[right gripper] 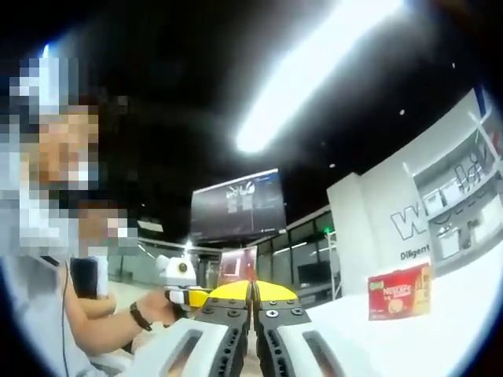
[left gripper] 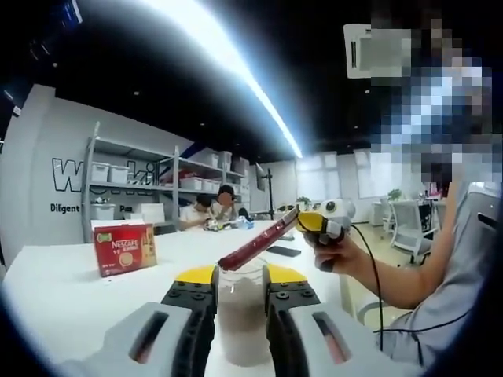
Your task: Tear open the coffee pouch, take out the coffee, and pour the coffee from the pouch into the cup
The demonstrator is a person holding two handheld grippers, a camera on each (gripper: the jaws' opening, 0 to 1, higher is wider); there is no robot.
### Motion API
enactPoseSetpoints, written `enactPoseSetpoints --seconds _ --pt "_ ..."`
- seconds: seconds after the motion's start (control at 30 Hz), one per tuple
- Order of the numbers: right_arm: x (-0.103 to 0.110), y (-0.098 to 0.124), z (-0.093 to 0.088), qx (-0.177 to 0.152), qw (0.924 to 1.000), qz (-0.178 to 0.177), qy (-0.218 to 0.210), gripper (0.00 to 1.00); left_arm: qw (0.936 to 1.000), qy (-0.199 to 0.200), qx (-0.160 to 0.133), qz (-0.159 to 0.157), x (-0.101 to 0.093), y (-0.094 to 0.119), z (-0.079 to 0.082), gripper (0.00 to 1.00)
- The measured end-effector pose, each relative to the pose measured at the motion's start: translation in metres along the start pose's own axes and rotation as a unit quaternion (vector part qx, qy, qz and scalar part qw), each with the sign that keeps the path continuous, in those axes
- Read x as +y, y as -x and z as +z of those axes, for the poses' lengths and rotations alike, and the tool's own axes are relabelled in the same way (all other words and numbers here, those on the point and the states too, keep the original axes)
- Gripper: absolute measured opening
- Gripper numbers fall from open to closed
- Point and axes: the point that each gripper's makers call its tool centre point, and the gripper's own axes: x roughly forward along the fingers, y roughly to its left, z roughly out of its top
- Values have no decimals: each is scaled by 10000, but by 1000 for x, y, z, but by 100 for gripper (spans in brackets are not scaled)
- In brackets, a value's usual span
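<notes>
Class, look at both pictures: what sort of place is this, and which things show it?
Probably an office or lab workroom: metal shelves of storage bins, long white tables, people seated working at the back, and a wall screen.

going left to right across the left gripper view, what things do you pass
red Nescafe box on the white table → clear cup between the left gripper jaws → red coffee pouch slanting up from the cup → right gripper holding the pouch's upper end → person's hand
</notes>
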Motion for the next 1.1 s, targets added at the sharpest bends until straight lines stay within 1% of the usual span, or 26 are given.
enactPoseSetpoints --seconds 0.1,0.13,0.17,0.2,0.27,0.3,0.33,0.37,0.47,0.53,0.6,0.63,0.67,0.7,0.73,0.77,0.8,0.87,0.93,0.97,1.0,1.03,1.07,1.1 --pt "0 0 6 -143 9999 14 11 2 10000 18 -34 19 1 0 1 24" --pt "-1 -2 6 -85 10000 4 21 2 10000 8 -43 10 1 0 1 24" --pt "-3 -2 1 71 9999 -45 105 2 10000 -2 -36 -1 0 -1 0 24" --pt "-2 -5 1 110 9998 -20 159 2 10000 -11 -31 -10 -1 -2 0 24" --pt "1 -5 7 -27 9999 61 95 2 10000 -7 -46 -35 -2 -3 0 24" --pt "1 -6 8 -23 9999 58 97 2 10000 3 -46 -43 -3 -3 0 24" --pt "-1 -7 2 166 9997 7 190 2 10000 0 -45 -48 -3 -4 0 24" --pt "0 -9 1 204 9995 11 229 2 10000 6 -34 -45 -3 -5 -1 24" --pt "0 -7 9 56 9998 92 157 2 10000 18 -20 -25 -1 -6 -3 25" --pt "-1 -7 11 40 9998 87 152 2 10000 19 -50 -4 0 -7 -2 25" --pt "-3 -9 2 274 9994 43 211 2 10000 28 -76 0 1 -9 -1 25" --pt "-1 -8 4 177 9996 99 176 2 10000 35 -83 0 0 -10 0 25" --pt "2 -8 9 4 9998 194 38 2 10000 38 -86 3 0 -10 0 25" --pt "0 -6 9 12 9999 160 56 2 10000 36 -84 2 1 -11 0 25" --pt "-2 -6 6 109 9998 115 94 2 10000 38 -76 1 1 -12 -1 25" --pt "-6 -6 -2 351 9991 40 228 2 10000 37 -72 1 1 -12 -1 25" --pt "-4 -8 -4 330 9992 60 228 2 10000 42 -63 2 1 -13 -2 25" --pt "-3 -5 2 150 9997 140 90 2 10000 33 -50 7 2 -13 -3 25" --pt "-4 -4 6 58 9998 146 73 2 10000 36 -48 7 2 -12 -3 24" --pt "-4 -4 3 145 9998 122 95 2 10000 35 -43 15 3 -12 -4 24" --pt "-7 -4 -6 387 9991 46 179 2 10000 32 -33 19 3 -11 -4 24" --pt "-7 -5 -8 438 9987 12 247 2 10000 26 -28 19 4 -11 -5 24" --pt "-5 -5 -7 359 9992 57 185 2 10000 25 -28 19 4 -11 -5 24" --pt "-2 -4 -1 169 9997 146 58 2 10000 30 -33 16 4 -10 -5 24"
